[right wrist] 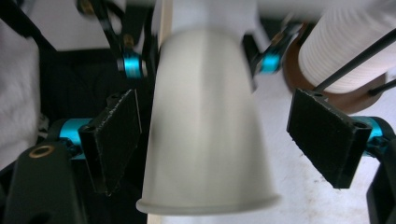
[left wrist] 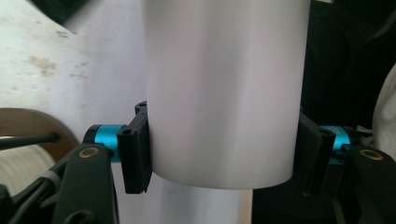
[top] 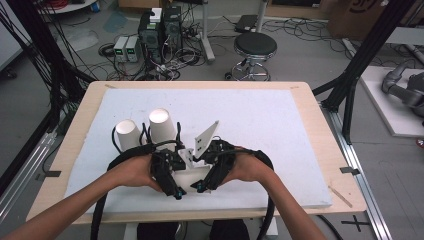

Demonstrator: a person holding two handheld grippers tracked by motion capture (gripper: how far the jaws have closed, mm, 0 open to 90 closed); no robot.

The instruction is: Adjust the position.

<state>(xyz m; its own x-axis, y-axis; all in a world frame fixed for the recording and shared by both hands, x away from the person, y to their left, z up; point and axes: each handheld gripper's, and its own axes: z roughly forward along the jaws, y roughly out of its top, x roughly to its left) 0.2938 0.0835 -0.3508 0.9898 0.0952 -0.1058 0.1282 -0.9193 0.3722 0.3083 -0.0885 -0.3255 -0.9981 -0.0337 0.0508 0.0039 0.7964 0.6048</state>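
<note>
While the left gripper (left wrist: pixel 219 149) jaws clamp a smooth white tapered cup (left wrist: pixel 224 93), right gripper (right wrist: pixel 229 144) jaws gape around it.

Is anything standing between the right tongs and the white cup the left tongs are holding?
Nothing visible. The white cup sits directly between the open pads of the right tongs, with bare gaps on both sides. The left tongs clamp it farther along.

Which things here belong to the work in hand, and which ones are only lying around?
In hand:
- white cup, clamped in the left tool
- right tool, open around that cup

Lying about:
- two upturned cups on the white board
- stool
- computers on the floor
</note>
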